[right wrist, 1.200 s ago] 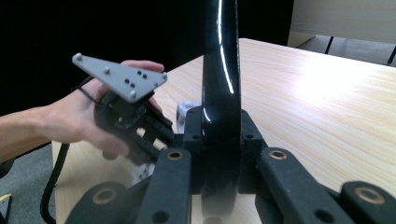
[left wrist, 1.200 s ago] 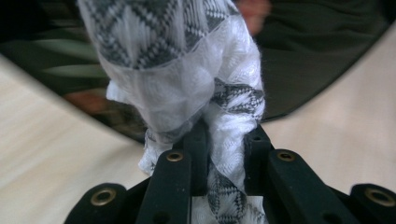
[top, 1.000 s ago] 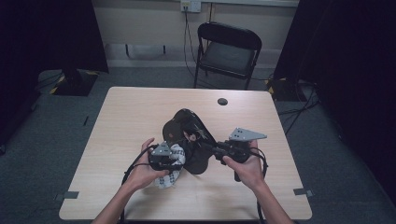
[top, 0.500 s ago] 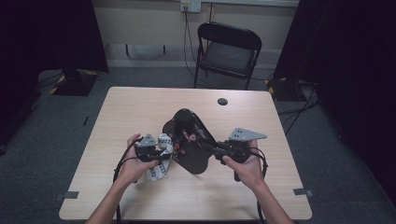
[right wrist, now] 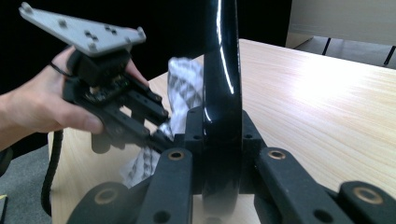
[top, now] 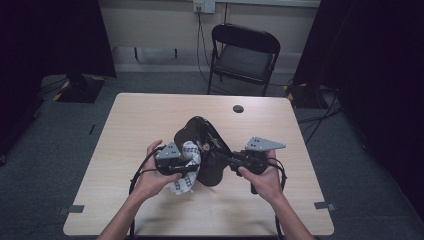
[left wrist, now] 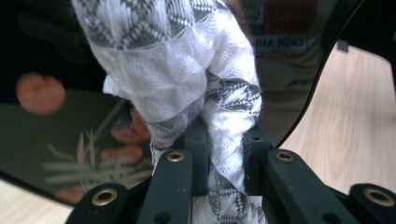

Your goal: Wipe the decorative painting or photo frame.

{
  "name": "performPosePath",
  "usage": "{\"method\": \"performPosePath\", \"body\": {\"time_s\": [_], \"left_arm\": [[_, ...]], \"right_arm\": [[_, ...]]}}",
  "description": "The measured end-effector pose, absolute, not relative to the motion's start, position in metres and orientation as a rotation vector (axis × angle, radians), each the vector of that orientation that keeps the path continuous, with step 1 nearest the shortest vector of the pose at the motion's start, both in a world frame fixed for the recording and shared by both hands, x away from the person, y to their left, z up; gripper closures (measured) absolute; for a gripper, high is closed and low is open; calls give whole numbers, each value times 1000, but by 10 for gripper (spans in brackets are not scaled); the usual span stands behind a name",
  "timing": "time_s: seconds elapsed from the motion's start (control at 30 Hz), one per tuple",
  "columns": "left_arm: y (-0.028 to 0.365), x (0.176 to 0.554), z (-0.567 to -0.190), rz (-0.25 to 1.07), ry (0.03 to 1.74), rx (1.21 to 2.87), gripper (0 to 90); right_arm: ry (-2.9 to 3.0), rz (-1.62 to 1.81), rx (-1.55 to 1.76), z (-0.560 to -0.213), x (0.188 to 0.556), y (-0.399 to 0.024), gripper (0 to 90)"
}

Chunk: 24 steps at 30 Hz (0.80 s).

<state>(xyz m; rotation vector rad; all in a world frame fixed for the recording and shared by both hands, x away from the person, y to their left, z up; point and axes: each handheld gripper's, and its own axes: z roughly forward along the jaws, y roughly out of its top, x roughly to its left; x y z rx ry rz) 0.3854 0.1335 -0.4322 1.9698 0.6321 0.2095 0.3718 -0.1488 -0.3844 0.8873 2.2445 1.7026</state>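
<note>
- The left gripper has its jaws clamped on a white patterned cloth, pressed against the black glossy plate.
- The right gripper grips the plate's rim, jaws closed on it edge-on.
- The plate stands tilted on edge above the table, its long axis running from near the hands toward the far side.
- Compared with half a second ago, the left gripper and the cloth are closer in against the plate; the right is unchanged.

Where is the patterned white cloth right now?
In the high view the cloth sits near the table's front centre, pinched by the left tool against the black plate.
</note>
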Motion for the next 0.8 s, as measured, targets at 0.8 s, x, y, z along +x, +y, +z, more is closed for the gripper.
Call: {"method": "performPosePath", "body": {"time_s": [0.8], "left_arm": [[135, 389, -345, 354, 517, 1731, 762]], "right_arm": [[2256, 1711, 862, -385, 372, -145, 810]]}}
